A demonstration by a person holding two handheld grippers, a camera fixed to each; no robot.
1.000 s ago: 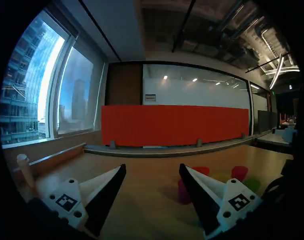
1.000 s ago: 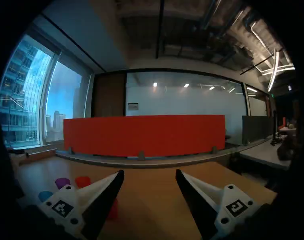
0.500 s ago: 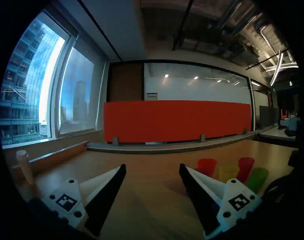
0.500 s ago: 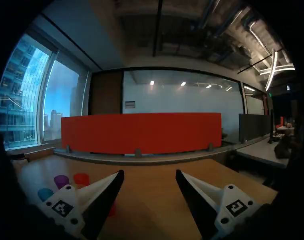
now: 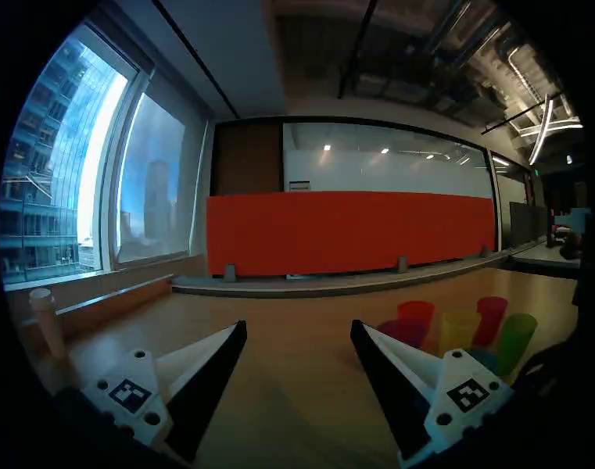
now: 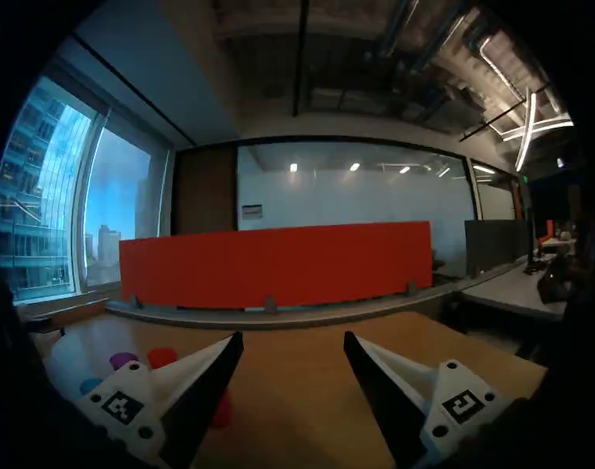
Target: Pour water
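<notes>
Both grippers hover low over a wooden worktop [image 5: 297,406], and neither holds anything. The left gripper [image 5: 297,328] stands wide open, with bare worktop showing between its fingers. The right gripper [image 6: 292,338] is just as wide open.

In the left gripper view a tight cluster of cups stands upright on the worktop, just beyond the right-hand finger. The purple cup [image 5: 403,332] is nearest that finger, with a red cup [image 5: 416,311] behind it. Then come a yellow cup [image 5: 460,332], a pink cup [image 5: 491,315] and a green cup [image 5: 516,340]. Whether any of them holds water cannot be told. At the far left edge a tan capped cylinder [image 5: 45,320] stands upright, well apart from the cups.

In the right gripper view some of the cups show low on the left, beside and partly behind the left-hand finger. A blue cup [image 6: 90,385] is nearest the edge.

An orange panel [image 5: 348,233] runs along the far edge of the worktop, and a window [image 5: 59,195] stands to the left.
</notes>
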